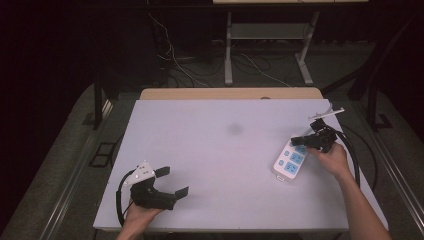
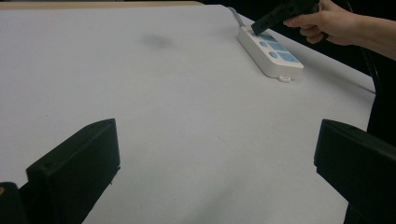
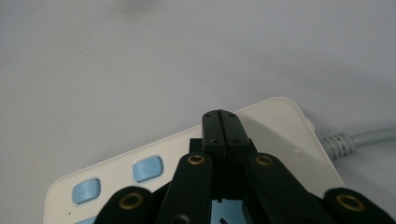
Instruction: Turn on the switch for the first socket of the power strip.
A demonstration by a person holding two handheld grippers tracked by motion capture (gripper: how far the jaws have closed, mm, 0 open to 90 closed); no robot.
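Left gripper (image 1: 171, 181): nearest the person at the desk's near-left corner, jaws spread wide with nothing between them, resting low over bare surface.
Desk (image 1: 210, 150): flat pale top, matte and smooth-looking, with one faint dark smudge (image 1: 234, 128) toward the far middle; a hard casing would probably slide on it if pushed.
Power strip (image 1: 290, 161): white, with blue buttons and blue socket faces, lying flat near the desk's right edge, its long axis running diagonally away from the person.
Right gripper (image 1: 295, 140): jaws pressed together, empty, tips down over the strip's far end; whether they actually touch the casing is hard to tell.
Handling: likely a rigid, fairly light plastic body with a smooth, somewhat slippery shell; not fragile, though the buttons would give under a press.
Hold: best taken across the narrow width at mid-body, clear of the buttons.
Cord (image 3: 359, 139): grey, ribbed at the sleeve, leaving the strip's far end; probably stiff enough to drag on the strip.
Room: dark beyond the desk, with table legs (image 1: 228, 50) and loose cables (image 1: 170, 55) on the floor.
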